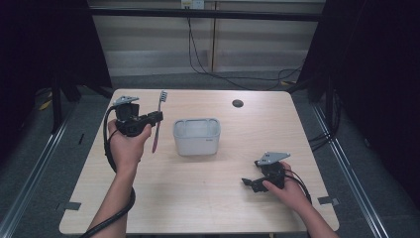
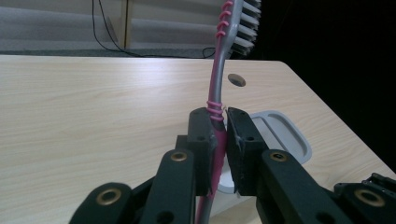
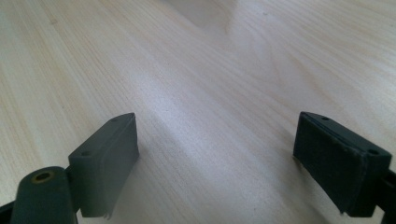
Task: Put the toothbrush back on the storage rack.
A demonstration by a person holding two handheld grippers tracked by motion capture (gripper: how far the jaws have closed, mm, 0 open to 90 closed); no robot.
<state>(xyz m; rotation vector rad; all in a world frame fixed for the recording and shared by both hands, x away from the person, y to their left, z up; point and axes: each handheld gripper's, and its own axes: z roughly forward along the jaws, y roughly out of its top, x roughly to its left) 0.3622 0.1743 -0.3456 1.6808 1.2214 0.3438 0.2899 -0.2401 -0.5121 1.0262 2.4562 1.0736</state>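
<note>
At the left of the high view we held the left gripper (image 1: 157, 117) raised, its jaws pinching a brush (image 1: 158, 119) by the pink handle. The brush stood near upright, bristle head up toward the upper left of the frame and the handle's end hanging down just left of the bin (image 1: 196, 137). In the left gripper view the 2 pads (image 2: 203, 140) squeezed the handle just below its pink ribs, with the bristles at the top of the frame.

The bin sat mid-table, open side up, with no gripper on it. We judged the step to be dropping the brush into that bin. To do it well, we needed to carry the brush rightward until its lower end cleared the near rim, keep it close to vertical, lower it inside, and only then loosen the grip.

The right gripper (image 1: 250, 183) rested low on the table (image 1: 208, 198) at lower right, its jaws spread wide with nothing between them, well apart from the bin.
</note>
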